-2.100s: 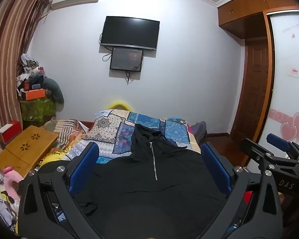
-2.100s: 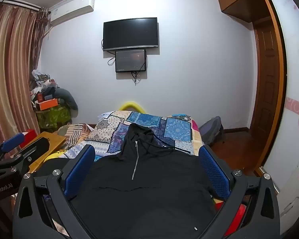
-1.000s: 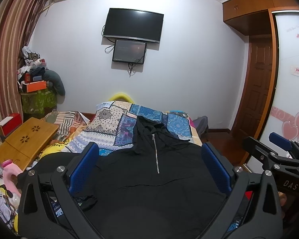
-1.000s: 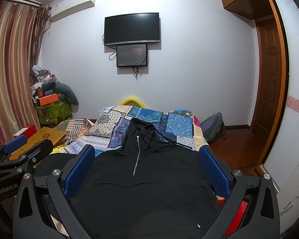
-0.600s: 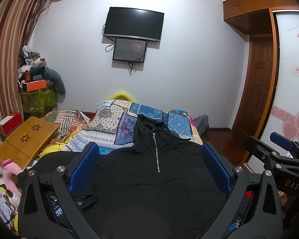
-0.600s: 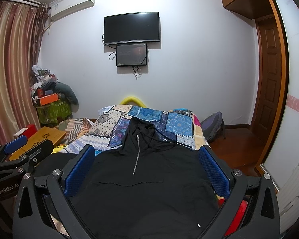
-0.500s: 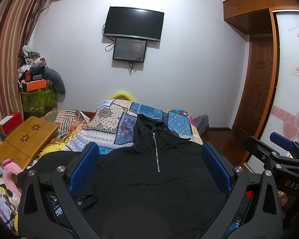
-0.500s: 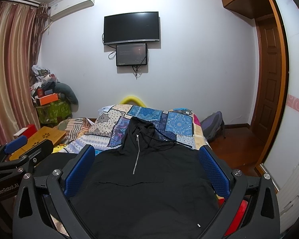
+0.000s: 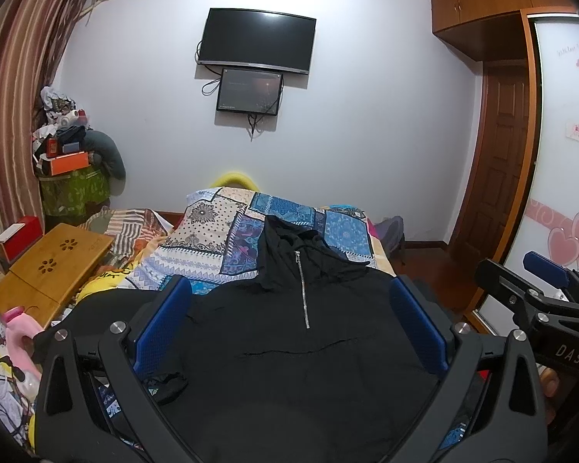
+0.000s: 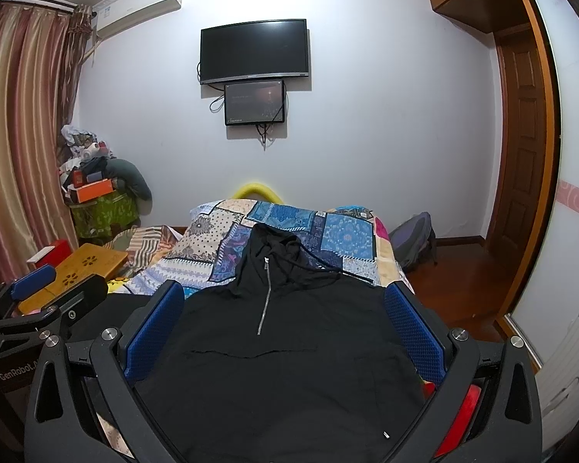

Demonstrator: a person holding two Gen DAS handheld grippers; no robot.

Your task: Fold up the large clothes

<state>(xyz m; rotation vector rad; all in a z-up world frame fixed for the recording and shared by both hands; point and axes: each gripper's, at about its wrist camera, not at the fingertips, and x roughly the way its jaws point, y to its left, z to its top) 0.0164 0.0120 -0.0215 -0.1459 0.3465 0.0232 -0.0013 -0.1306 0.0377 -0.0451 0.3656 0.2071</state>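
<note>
A black hooded sweatshirt [image 9: 289, 347] [image 10: 281, 351] with a short silver zip lies spread front-up on the bed, hood toward the far wall. One sleeve trails off to the left. My left gripper [image 9: 289, 301] hovers above the garment's near part, jaws wide open, nothing between the blue pads [image 9: 162, 320]. My right gripper [image 10: 283, 301] is likewise open above the sweatshirt, empty. In the left wrist view the right gripper's body [image 9: 540, 301] shows at the right edge; in the right wrist view the left gripper's body [image 10: 38, 305] shows at the left.
A patchwork quilt [image 9: 251, 231] [image 10: 289, 227] covers the bed. A wooden lap table [image 9: 50, 270] and floor clutter lie left. A backpack [image 10: 413, 239] sits by the bed's far right corner, near a wooden door [image 10: 521, 154]. A television [image 10: 254, 50] hangs on the wall.
Both views have tilted slightly upward since two seconds ago, so the bed sits a bit lower in frame. Over the last half second nothing has visibly moved. Both grippers stayed open.
</note>
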